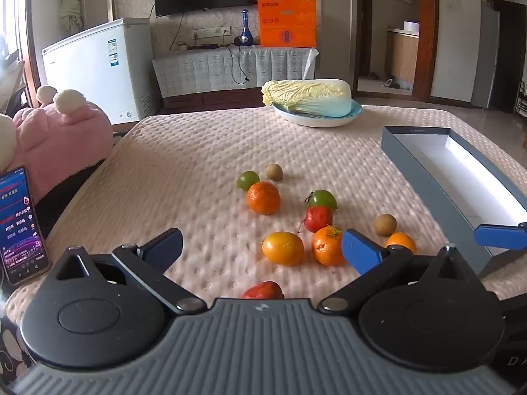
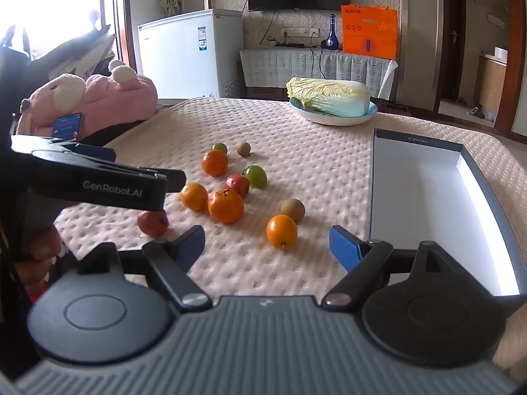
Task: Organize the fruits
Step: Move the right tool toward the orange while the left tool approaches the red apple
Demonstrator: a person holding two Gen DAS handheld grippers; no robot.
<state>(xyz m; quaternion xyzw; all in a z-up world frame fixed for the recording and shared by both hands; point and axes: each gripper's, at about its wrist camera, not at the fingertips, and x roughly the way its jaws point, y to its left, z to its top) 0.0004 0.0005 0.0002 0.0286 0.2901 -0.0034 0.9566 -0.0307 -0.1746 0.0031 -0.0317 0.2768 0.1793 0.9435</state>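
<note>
Several small fruits lie loose on the pink quilted cover: oranges (image 1: 263, 197) (image 2: 225, 205), a yellow-orange fruit (image 1: 282, 248), green ones (image 1: 323, 199), red ones (image 1: 318, 219) (image 2: 153, 223) and brown ones (image 1: 385, 224) (image 2: 292, 210). My left gripper (image 1: 263, 247) hovers open over the near fruits, with a red fruit (image 1: 263, 291) just under its body. My right gripper (image 2: 267, 245) is open too, and a small orange fruit (image 2: 281, 232) sits just beyond its fingers. A grey box (image 1: 415, 129) (image 2: 418, 141) with a white, empty inside lies to the right.
A Chinese cabbage (image 1: 306, 97) lies on a blue plate (image 1: 319, 120) at the far side. A pink plush toy (image 1: 59, 138) and a lit phone (image 1: 21, 223) sit at the left edge. The left gripper's body (image 2: 98, 181) crosses the right wrist view's left side.
</note>
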